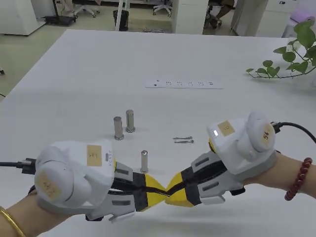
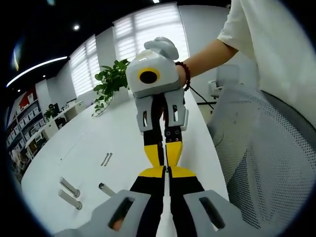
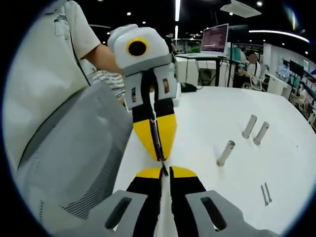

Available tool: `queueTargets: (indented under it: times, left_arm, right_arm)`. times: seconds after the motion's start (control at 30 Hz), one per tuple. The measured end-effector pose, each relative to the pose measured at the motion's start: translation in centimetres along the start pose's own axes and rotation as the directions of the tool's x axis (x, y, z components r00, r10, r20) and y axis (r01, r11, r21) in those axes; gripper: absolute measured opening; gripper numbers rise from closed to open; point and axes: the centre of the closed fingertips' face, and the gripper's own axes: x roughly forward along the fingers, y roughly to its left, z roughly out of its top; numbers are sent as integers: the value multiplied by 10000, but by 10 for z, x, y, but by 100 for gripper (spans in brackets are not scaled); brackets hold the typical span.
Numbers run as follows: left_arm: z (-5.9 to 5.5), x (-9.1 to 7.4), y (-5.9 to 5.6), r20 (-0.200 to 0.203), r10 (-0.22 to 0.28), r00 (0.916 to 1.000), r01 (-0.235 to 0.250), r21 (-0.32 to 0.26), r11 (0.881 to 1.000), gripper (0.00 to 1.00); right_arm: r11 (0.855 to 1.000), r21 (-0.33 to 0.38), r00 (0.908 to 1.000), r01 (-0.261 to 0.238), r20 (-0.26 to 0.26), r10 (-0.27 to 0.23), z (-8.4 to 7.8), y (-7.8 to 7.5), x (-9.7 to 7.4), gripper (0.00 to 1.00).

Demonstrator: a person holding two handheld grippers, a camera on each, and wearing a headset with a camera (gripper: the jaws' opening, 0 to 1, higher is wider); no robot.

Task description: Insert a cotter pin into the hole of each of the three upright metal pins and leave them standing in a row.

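We see both grippers held low over the near edge of the white, smooth, matte worktop [image 1: 74,89], their tips meeting nose to nose. The left gripper [image 1: 159,190] and the right gripper [image 1: 175,190] share one build: a rounded, pale grey plastic shell, black ribbed links and wedge-shaped yellow jaws. Each pair of jaws is pressed together. In the right gripper view a thin dark line runs along the seam of the left gripper's jaws, and we cannot tell whether it is a pin or just the seam. A black cable [image 1: 296,129] leaves the right gripper's shell. The wrist behind it wears a bracelet of dark red beads [image 1: 297,178], and the other wrist a gold bangle [image 1: 11,222]. The three metal pins are short, dull grey cylinders standing upright. Two of them [image 1: 118,128] [image 1: 130,121] stand just beside each other farther out, and the third [image 1: 144,161] stands alone, just beyond the left gripper's jaws. Two slim, shiny cotter pins [image 1: 183,139] lie flat side by side on the worktop, to the right of the metal pins and apart from them. Farther back lies a long white power strip [image 1: 183,84], and a leafy green plant [image 1: 296,54] reaches in from the right edge. Around us is a bright office: a pale floor with rolling chairs beyond the worktop, blinds [image 2: 148,34] over large windows, a grey mesh chair back [image 2: 266,163] close by the person, and a lit monitor [image 3: 215,38] under ceiling strip lights.
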Motion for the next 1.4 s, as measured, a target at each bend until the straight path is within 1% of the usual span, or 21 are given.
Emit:
queueTargets:
  times: [0.17,0.37,0.43,0.6,0.7,0.8,0.87,0.97,1.07,1.17,1.23,1.33,1.4]
  left_arm:
    - [0,0,1,27,-1,10000,1,-92,10000,0]
    - [-3,0,1,48,21,10000,-20,-296,9996,0]
    - [-3,0,2,95,33,9999,-30,-355,9994,0]
    - [-4,1,3,46,110,9999,-108,-371,9993,1]
    - [-3,1,5,99,234,9997,-229,-545,9983,1]
    - [-3,1,8,237,424,9988,-397,-1046,9937,2]
    - [-3,1,10,271,556,9981,-518,-1257,9907,2]
    - [-6,2,12,175,772,9969,-740,-1420,9871,6]
    - [-7,2,16,236,1087,9938,-1032,-1697,9801,10]
    - [-8,-1,26,439,1629,9857,-1490,-2255,9628,13]
    - [-8,-4,32,535,1906,9802,-1709,-2572,9511,14]
    - [-10,-7,37,634,2147,9746,-1887,-2833,9403,16]
    - [-11,-9,40,711,2324,9700,-2003,-3073,9303,17]
  right_arm:
    - [10000,15,10000,12,30,-12,0,0,0,6]
    - [10000,-30,10000,-53,50,53,0,0,0,4]
    - [9999,-73,10000,-74,19,74,0,1,0,3]
    - [9996,-281,9998,-8,-189,2,-1,-1,0,2]
    - [9991,-418,9996,59,-260,-70,-1,-2,-1,2]
    - [9983,-549,9992,178,-338,-197,-1,-4,-2,2]
    - [9980,-588,9988,230,-415,-255,-1,-4,-3,2]
    - [9974,-629,9975,365,-576,-401,-3,-8,-5,2]
    - [9958,-690,9940,604,-872,-663,-6,-14,-8,2]
    - [9937,-690,9890,889,-1122,-963,-7,-23,-12,2]
    - [9912,-775,9836,1071,-1372,-1170,-10,-28,-14,2]
    - [9903,-843,9799,1107,-1569,-1229,-11,-32,-15,2]
    - [9900,-872,9755,1106,-1812,-1249,-13,-34,-15,2]
